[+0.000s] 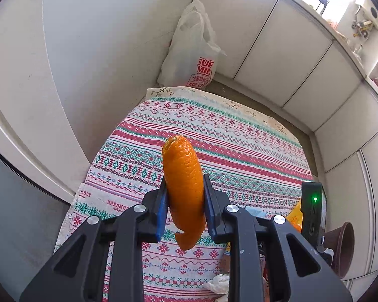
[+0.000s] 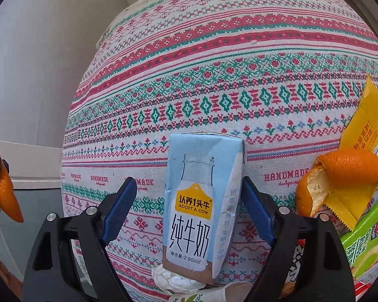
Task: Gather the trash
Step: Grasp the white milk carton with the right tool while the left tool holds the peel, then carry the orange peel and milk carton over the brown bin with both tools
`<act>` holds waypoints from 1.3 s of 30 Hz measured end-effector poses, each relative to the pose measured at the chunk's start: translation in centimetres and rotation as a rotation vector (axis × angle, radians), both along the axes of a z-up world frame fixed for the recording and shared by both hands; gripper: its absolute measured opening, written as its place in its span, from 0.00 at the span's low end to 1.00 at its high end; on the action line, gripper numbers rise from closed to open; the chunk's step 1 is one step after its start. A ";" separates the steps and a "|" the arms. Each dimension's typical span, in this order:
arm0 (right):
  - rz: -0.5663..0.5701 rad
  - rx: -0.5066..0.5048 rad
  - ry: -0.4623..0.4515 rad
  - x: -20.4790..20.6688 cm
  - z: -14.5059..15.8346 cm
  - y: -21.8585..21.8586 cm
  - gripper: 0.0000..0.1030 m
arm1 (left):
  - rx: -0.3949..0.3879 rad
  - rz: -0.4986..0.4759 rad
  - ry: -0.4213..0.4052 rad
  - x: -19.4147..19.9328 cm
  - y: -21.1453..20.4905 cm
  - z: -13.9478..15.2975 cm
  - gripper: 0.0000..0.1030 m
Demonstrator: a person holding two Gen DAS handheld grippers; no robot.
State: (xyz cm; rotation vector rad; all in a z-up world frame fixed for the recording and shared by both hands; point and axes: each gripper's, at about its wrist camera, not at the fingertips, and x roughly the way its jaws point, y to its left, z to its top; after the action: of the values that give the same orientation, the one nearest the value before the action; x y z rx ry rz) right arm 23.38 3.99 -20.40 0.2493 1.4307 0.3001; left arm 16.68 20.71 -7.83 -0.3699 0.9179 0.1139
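My left gripper (image 1: 185, 188) is shut on a long curled orange peel (image 1: 184, 186) and holds it above the patterned tablecloth (image 1: 239, 136); the same peel shows at the left edge of the right wrist view (image 2: 5, 191). My right gripper (image 2: 189, 206) is open, its blue pads on either side of a light blue milk carton (image 2: 199, 201) that lies on the cloth. The right pad is close to the carton's side; the left pad stands apart from it. A crumpled white tissue (image 2: 174, 279) lies at the carton's near end.
A second orange peel (image 2: 340, 176), a yellow wrapper (image 2: 365, 136) and a green snack packet (image 2: 368, 241) lie at the right. A white plastic bag (image 1: 191, 50) stands on the floor in the corner past the table. White cabinets line the walls. A brown pot (image 1: 342, 249) sits at right.
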 end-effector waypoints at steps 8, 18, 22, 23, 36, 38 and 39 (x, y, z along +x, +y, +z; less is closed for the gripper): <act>0.042 -0.002 -0.049 -0.2 0.8 0.7 0.54 | 0.014 0.003 0.008 0.1 0.1 -0.2 0.25; 0.027 0.039 -0.234 -1.1 7.0 -0.8 0.54 | 0.041 0.020 -0.027 -0.2 -0.3 0.6 0.25; 0.003 0.043 -0.351 -1.7 10.0 -2.0 0.54 | 0.056 0.034 -0.068 -0.7 -0.8 1.7 0.25; -0.004 0.039 -0.377 -1.8 10.7 -2.2 0.54 | 0.054 0.038 -0.083 -0.9 -0.9 2.0 0.25; -0.094 0.003 -0.721 -6.7 19.3 -8.5 0.54 | 0.096 0.012 -0.317 -2.9 -5.9 7.0 0.25; -0.114 -0.015 -0.774 -7.8 20.3 -9.7 0.54 | 0.100 -0.004 -0.341 -3.1 -7.1 7.5 0.25; -0.125 -0.027 -0.798 -8.2 20.8 -10.2 0.54 | 0.099 -0.012 -0.351 -3.2 -7.7 7.8 0.25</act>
State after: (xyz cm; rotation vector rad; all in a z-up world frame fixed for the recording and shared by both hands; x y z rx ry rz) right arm 15.16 -6.25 0.37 0.1651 0.6275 0.2375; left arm 13.49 13.05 -0.07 -0.2810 0.5655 0.0796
